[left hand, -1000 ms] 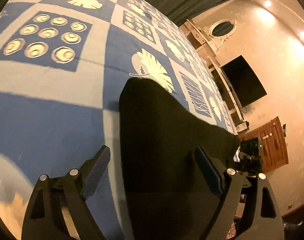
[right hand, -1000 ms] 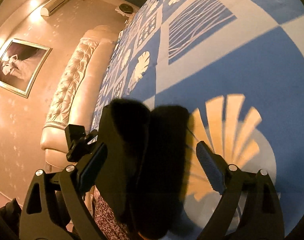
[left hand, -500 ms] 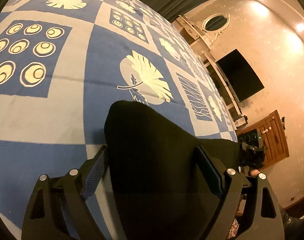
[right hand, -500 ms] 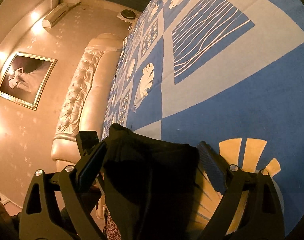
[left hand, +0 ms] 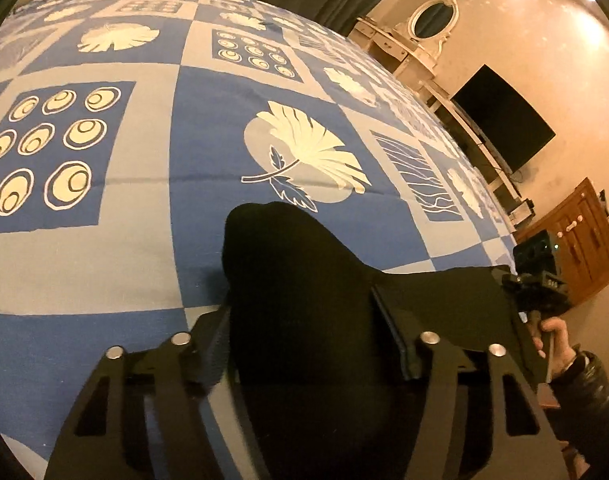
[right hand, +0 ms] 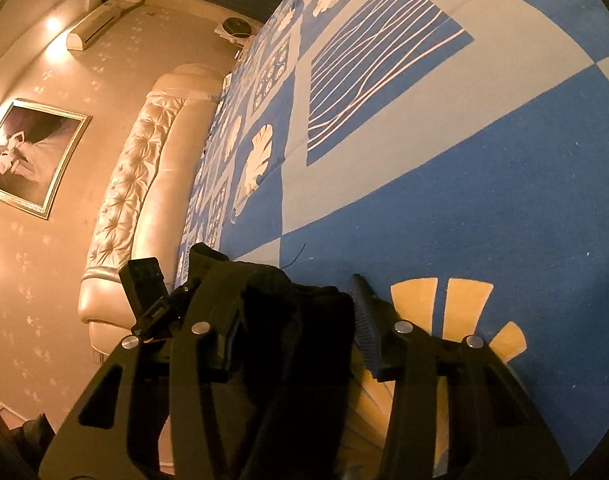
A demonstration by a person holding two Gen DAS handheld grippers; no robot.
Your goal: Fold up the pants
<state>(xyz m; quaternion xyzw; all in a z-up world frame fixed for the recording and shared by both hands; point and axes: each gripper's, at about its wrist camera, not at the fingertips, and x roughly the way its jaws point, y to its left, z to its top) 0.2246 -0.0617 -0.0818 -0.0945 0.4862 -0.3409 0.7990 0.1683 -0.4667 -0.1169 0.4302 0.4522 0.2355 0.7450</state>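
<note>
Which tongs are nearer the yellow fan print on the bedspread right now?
Right. The right tongs grip the pants just beside the fan print; the left tongs hold the pants' other side, farther off.

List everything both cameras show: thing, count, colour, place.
Black fabric pants: one, between both grippers' fingers, on the bed.
Blue-and-white patterned bedspread: one, covering the bed.
Cream tufted headboard: one, bed end.
Framed picture: one, gold frame, wall.
White air conditioner: one, high on wall.
Black television: one, wall.
Oval mirror: one, white frame.
Brown wooden cabinet: one, right.
Left gripper: black.
Right gripper: black.
</note>
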